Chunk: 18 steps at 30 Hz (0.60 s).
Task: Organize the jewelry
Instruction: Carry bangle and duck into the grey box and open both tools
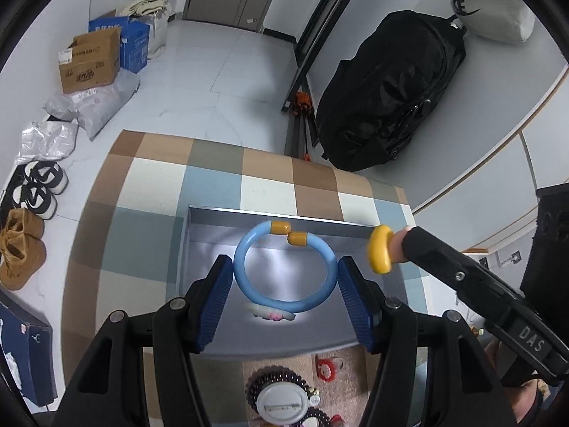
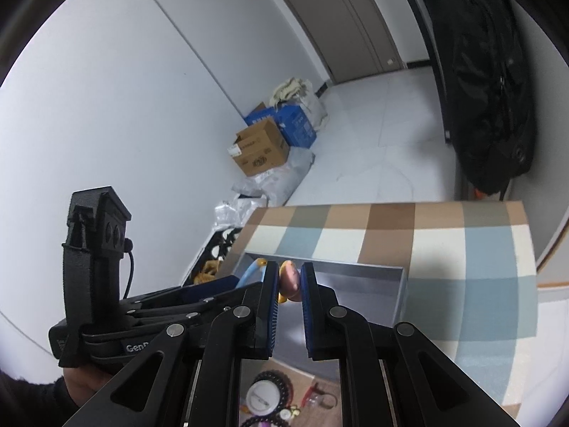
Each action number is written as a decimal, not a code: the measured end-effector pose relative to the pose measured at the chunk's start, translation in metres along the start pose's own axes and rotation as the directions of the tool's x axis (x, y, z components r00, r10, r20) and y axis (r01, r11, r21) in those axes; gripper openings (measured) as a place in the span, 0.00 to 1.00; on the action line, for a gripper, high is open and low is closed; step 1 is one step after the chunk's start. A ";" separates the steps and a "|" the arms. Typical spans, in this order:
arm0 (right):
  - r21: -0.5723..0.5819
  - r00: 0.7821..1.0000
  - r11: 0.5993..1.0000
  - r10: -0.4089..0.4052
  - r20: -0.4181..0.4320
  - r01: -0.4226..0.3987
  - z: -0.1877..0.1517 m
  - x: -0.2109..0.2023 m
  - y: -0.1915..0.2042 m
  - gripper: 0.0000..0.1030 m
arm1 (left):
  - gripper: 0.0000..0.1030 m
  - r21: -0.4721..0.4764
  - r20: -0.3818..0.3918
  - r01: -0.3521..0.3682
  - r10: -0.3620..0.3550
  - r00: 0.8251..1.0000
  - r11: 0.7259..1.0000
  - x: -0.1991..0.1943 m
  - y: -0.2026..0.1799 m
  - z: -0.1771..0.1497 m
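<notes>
Blue open bangle with two yellow end caps, held upright across its width between the pads of the left tongs, over the grey tray. The tray sits on the checked cloth of the desk.

Right tongs nearly together, clamped on a pink piece with a yellow rounded end, also above the tray.

Progress, as a judgement: both pieces are in the air over the tray, neither set down. One small pale item with pink lies in the tray already. A dark beaded ring around a white disc and a red piece wait on the near desk.

Left wrist view shows the bangle's full loop and the tray interior. Right wrist view shows the bangle only edge-on, plus the hand holding the left tool.
</notes>
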State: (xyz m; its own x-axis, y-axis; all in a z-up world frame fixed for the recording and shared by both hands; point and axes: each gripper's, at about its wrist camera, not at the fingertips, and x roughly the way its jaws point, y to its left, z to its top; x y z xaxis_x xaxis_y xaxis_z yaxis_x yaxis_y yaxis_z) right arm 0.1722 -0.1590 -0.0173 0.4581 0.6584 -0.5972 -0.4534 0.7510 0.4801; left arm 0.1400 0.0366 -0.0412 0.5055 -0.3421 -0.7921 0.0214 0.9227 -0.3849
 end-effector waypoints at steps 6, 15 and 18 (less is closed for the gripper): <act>0.037 0.999 0.999 -0.004 -0.036 0.005 -0.002 0.019 -0.015 0.11 | 0.54 0.003 -0.037 0.019 -0.018 0.999 1.000 0.015 -0.002 0.001; 0.051 1.000 0.999 -0.006 -0.030 0.007 0.000 0.026 -0.022 0.14 | 0.66 -0.057 -0.037 0.085 -0.087 0.995 0.995 0.019 0.002 0.010; 0.074 1.000 0.997 -0.002 -0.024 0.004 0.003 0.022 -0.028 0.18 | 0.75 -0.060 -0.013 0.086 -0.087 0.996 0.994 0.015 0.002 0.011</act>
State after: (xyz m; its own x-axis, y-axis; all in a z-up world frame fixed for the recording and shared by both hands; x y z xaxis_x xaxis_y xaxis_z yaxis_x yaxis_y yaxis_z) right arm 0.1966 -0.1652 -0.0419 0.4405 0.6554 -0.6135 -0.3940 0.7552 0.5239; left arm 0.1567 0.0351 -0.0489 0.4909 -0.4236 -0.7613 0.0135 0.8775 -0.4794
